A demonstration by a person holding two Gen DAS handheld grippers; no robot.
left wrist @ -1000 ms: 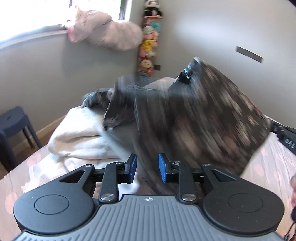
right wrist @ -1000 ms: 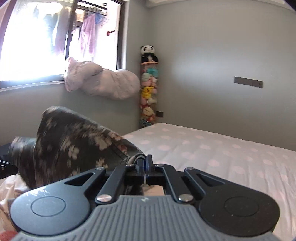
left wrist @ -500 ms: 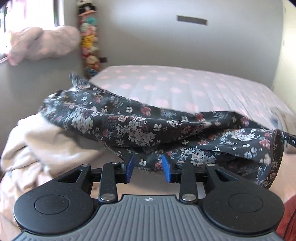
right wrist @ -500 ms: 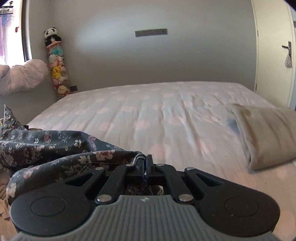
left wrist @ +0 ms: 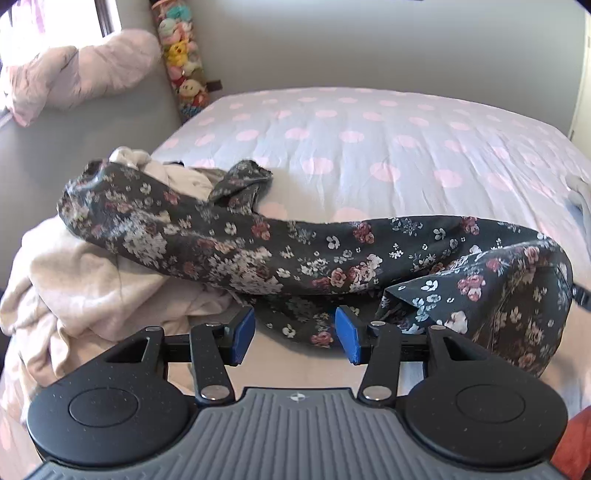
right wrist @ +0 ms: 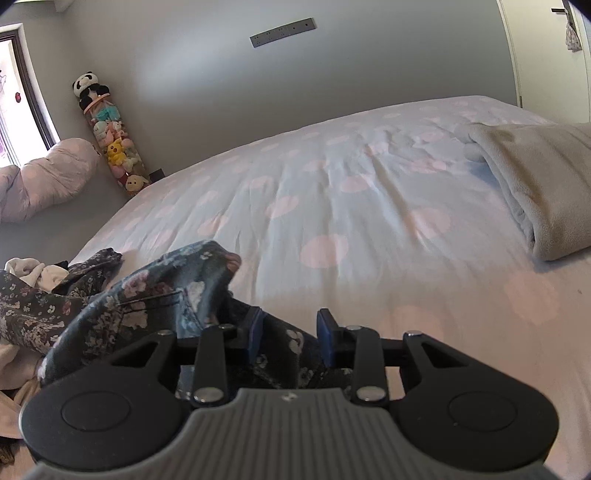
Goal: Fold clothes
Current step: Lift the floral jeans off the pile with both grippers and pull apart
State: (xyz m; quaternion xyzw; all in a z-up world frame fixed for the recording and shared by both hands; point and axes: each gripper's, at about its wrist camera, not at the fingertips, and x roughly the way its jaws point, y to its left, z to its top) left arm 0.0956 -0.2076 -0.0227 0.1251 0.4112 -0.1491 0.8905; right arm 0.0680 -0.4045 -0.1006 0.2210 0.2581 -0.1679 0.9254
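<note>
Floral garment [left wrist: 314,254]: dark fabric with small white and pink flowers, unfolded and rumpled. In the left wrist view it lies in a long band across the middle of the frame, its upper-left end draped over a heap of cream clothes [left wrist: 92,280], its right end bunched at the right edge. In the right wrist view it fills the lower left of the frame [right wrist: 159,295].

Left hand-held gripper [left wrist: 295,334]: bottom centre of its view, jaws opening, blue pads well apart. A hem of the floral garment lies between the pads; neither pad presses on it.

Right hand-held gripper [right wrist: 290,338]: bottom centre of its view, jaws opening, blue pads parted. Floral fabric lies between and beneath them, no longer pinched.

Bed [left wrist: 369,147]: pale sheet with pink polka dots, carrying the garment and the cream heap.

Folded grey blanket [right wrist: 539,192]: right side of the right wrist view, on the bed, well apart from the garment.

Pink bedding bundle [left wrist: 74,74]: upper left of the left wrist view, on the window ledge.

Tube of soft toys [right wrist: 114,144]: upright in the room corner, a panda on top.

Grey wall plate [right wrist: 282,31]: upper centre of the right wrist view.
</note>
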